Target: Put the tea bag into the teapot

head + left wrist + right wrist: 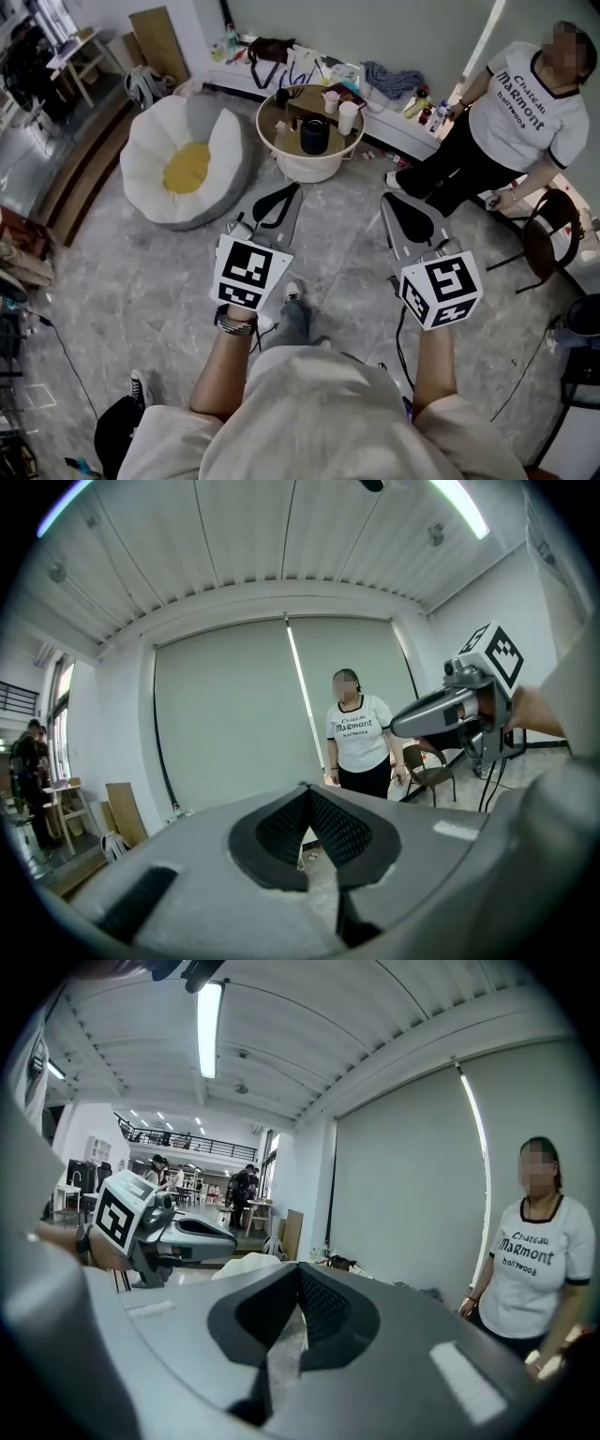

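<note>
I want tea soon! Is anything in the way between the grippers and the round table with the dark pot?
Nothing visible. Only bare grey floor lies between the left gripper, the right gripper and the round table holding the dark pot. The egg-shaped cushion sits off left, a standing person off right.

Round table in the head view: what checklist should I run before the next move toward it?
1. Left gripper jaws together, empty: ok.
2. Right gripper jaws together, empty: ok.
3. Round table within reach: not ok, open floor lies between.
4. Teapot upright on the table: ok.
5. Tea bag found: cannot tell.
6. Bystander off the path, at right: ok.
</note>
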Demonstrator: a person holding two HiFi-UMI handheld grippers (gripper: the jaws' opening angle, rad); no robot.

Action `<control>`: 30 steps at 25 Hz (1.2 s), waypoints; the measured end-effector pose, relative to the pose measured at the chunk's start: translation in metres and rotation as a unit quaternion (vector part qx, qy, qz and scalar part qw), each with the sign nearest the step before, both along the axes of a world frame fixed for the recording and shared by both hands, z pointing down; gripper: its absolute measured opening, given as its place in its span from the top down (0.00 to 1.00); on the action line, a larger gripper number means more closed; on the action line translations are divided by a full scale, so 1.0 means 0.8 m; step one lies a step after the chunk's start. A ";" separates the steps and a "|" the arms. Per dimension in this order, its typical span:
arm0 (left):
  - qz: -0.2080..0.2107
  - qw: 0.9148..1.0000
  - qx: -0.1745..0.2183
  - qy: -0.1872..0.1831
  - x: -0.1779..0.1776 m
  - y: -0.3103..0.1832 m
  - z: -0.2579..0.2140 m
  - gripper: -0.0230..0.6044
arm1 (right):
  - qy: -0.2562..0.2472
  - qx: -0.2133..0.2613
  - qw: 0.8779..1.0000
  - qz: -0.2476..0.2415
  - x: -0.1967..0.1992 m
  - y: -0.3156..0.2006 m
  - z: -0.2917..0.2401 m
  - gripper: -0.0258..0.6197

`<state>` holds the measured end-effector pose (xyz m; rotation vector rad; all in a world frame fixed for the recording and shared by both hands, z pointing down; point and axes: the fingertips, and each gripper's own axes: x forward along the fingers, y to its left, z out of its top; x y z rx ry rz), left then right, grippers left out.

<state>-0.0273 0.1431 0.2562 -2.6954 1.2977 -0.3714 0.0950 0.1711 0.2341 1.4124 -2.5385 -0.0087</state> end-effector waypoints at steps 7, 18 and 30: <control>-0.006 1.000 0.002 -0.002 -0.002 0.060 0.000 0.95 | 0.007 -0.003 1.000 -0.009 -0.004 0.055 0.004 0.95; -0.010 1.000 0.009 -0.004 -0.001 0.111 -0.005 0.95 | 0.015 -0.003 1.000 -0.014 -0.008 0.098 0.007 0.95; -0.008 1.000 0.012 -0.002 0.002 0.122 -0.008 0.95 | 0.022 -0.003 1.000 -0.019 -0.008 0.108 0.009 0.95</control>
